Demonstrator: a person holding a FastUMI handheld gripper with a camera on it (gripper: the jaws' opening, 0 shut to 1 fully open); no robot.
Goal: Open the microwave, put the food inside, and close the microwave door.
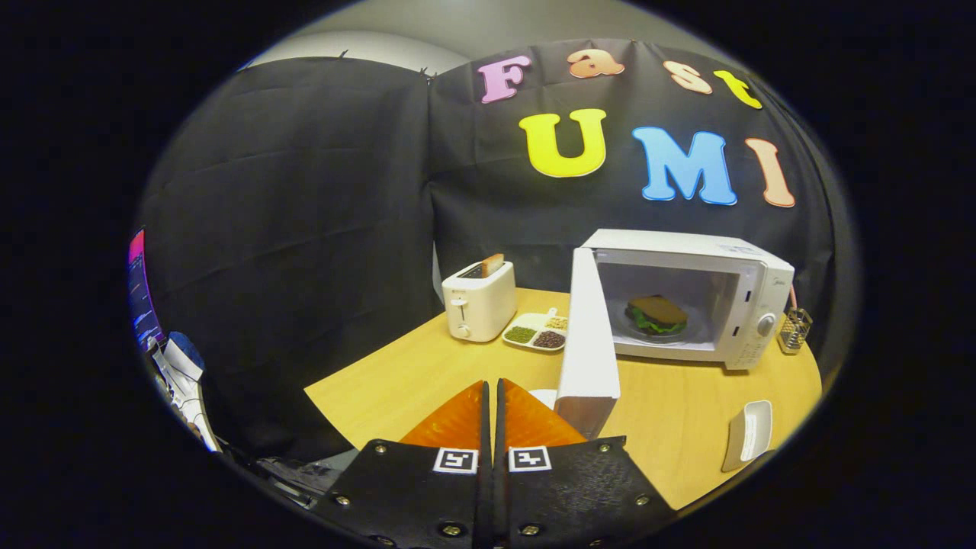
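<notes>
Gripper (492, 393): fingers pressed together with nothing between them, held over the near edge of the table, just beside the free edge of the door.
Microwave (732, 263): white, on the far right part of the table (427, 374), its cavity facing the gripper.
Door (589, 335): swung wide on its left side, standing out toward the near edge; its free edge sits just right of the fingertips.
Sandwich (657, 313): inside the microwave, on the turntable plate, dark bread on top with green leaves showing under it.
Knob (765, 325): on the control panel at the microwave's right side.
Toaster (479, 301): white, at the table's far edge, left of the microwave, with a slice of toast (492, 264) sticking up from a slot.
Tray (536, 330): divided dish between toaster and door, holding green, dark and pale bits in separate compartments.
Wire holder (794, 329): small, by the microwave's right side near the table's right edge.
White dish (748, 435): narrow, near the table's near right edge, well apart from the microwave.
</notes>
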